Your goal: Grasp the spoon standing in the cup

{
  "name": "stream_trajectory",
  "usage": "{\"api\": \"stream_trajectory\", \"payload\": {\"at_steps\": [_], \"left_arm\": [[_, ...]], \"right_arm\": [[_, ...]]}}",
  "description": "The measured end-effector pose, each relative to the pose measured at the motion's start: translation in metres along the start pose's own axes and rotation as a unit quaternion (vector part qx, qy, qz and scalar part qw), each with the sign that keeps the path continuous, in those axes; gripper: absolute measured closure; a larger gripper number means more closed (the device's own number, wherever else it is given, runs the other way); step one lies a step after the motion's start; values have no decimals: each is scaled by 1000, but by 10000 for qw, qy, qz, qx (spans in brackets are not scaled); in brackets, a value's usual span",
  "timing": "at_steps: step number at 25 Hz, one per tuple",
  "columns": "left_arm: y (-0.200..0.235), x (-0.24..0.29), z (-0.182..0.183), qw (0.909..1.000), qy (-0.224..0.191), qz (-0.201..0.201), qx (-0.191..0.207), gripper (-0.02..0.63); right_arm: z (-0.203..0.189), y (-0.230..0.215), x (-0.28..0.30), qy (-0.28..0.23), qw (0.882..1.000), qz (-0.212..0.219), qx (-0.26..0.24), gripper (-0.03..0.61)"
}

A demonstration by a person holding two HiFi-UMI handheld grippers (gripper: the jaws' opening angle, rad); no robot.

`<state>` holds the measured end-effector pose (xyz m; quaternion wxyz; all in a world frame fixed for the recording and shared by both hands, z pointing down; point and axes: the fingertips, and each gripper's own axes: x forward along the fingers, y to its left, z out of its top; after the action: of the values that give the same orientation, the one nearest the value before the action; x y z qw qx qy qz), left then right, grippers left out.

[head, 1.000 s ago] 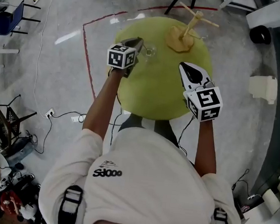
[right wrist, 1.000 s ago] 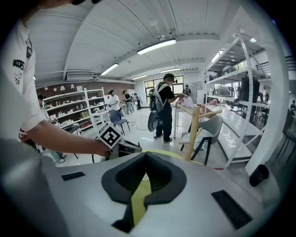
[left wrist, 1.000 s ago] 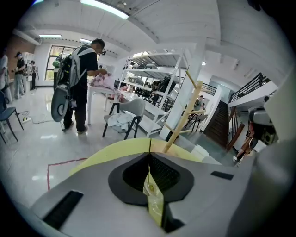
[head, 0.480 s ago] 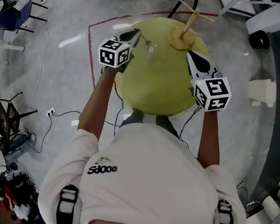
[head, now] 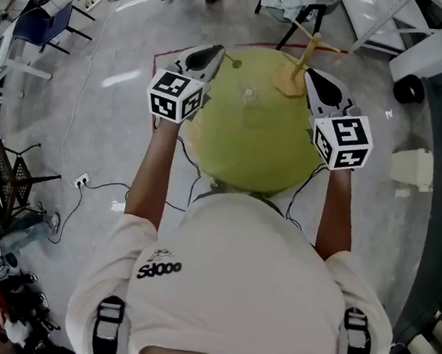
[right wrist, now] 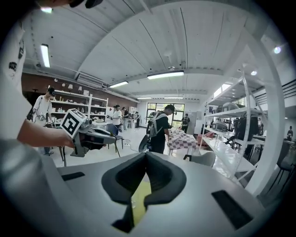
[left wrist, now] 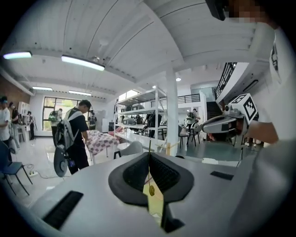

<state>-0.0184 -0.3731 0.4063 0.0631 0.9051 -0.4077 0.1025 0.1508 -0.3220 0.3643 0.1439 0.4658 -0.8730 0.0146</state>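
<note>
My left gripper (head: pixel 216 51) is held over the far left edge of the round yellow-green table (head: pixel 247 148), shut on a thin metal spoon (head: pixel 230 57) that sticks out past its tips. In the left gripper view the spoon (left wrist: pixel 149 146) runs as a fine line between the closed jaws of the left gripper (left wrist: pixel 149 156). The clear glass cup (head: pixel 249 96) stands alone on the table, below and to the right of the spoon. At the table's far right, my right gripper (head: pixel 311 74) is shut on nothing. The right gripper view shows the jaw tips of the right gripper (right wrist: pixel 145 155) touching.
A wooden stand (head: pixel 294 74) with a slanted stick sits at the table's far edge, beside the right gripper. A chair (head: pixel 298 4) is beyond the table, and a white box (head: pixel 411 165) lies on the floor to the right. Red tape and cables mark the floor on the left. People stand in the room.
The left gripper has drawn away from the cup to the left and taken the spoon with it. Both grippers have spread apart toward the table's far sides.
</note>
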Motion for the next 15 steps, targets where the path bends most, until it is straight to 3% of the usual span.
{"api": "stream_trajectory", "payload": {"at_steps": [8, 15], "left_arm": [[2, -41, 43, 9970, -451, 266, 570, 581], [0, -62, 66, 9939, -693, 444, 732, 581]], "right_arm": [[38, 13, 7, -302, 9988, 38, -379, 557], [60, 17, 6, -462, 9973, 51, -560, 557]]}}
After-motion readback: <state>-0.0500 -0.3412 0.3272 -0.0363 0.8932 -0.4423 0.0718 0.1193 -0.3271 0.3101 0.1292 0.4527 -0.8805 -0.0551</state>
